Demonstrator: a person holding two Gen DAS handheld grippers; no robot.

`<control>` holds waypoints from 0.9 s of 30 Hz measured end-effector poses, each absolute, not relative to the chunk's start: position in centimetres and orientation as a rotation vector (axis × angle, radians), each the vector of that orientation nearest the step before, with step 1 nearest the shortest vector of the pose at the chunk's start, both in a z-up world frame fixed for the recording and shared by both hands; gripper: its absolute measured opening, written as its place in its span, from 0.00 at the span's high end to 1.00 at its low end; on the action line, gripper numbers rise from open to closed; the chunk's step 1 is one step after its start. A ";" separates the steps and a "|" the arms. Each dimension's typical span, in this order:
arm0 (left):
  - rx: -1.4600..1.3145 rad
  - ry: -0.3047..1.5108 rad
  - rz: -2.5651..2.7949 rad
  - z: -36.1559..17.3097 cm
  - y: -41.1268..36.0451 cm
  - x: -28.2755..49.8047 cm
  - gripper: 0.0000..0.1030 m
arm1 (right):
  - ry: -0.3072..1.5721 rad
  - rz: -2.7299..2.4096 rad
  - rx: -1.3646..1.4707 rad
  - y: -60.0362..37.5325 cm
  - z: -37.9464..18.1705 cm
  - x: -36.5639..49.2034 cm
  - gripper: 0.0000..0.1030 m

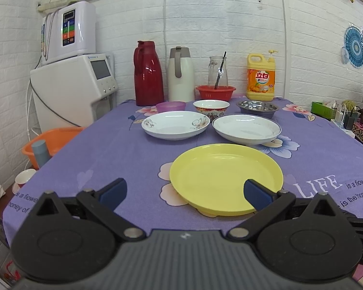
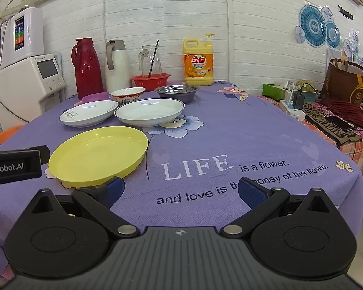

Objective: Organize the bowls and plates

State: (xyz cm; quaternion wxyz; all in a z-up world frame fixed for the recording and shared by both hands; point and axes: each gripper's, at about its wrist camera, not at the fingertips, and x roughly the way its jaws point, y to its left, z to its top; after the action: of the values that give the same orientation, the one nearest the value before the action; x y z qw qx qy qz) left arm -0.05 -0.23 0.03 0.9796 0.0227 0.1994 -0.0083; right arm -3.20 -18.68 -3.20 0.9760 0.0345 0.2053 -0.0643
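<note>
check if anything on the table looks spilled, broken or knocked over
Nothing stands out. The yellow plate, both white plates and the three bowls behind them sit upright and look empty; the tablecloth shows no spill.

A worktop point(image 2: 230, 133) draped in purple flowered cloth carries a yellow plate point(image 2: 98, 152) nearest, two white plates point(image 2: 88, 113) point(image 2: 148, 112) behind it, then three bowls point(image 1: 211, 107), flasks point(image 1: 147, 72), and a detergent bottle point(image 2: 198, 60).
</note>
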 end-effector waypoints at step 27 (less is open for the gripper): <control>0.046 0.410 -0.016 -0.4 0.0 0.0 0.01 | 0.419 -0.119 0.063 -18.1 -3.4 -3.2 0.00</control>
State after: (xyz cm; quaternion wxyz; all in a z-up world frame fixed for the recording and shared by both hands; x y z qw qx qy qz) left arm 0.00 -0.04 -0.41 0.9788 0.0230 0.2033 -0.0079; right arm -3.17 -18.14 -3.45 0.9759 0.0314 0.2077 -0.0588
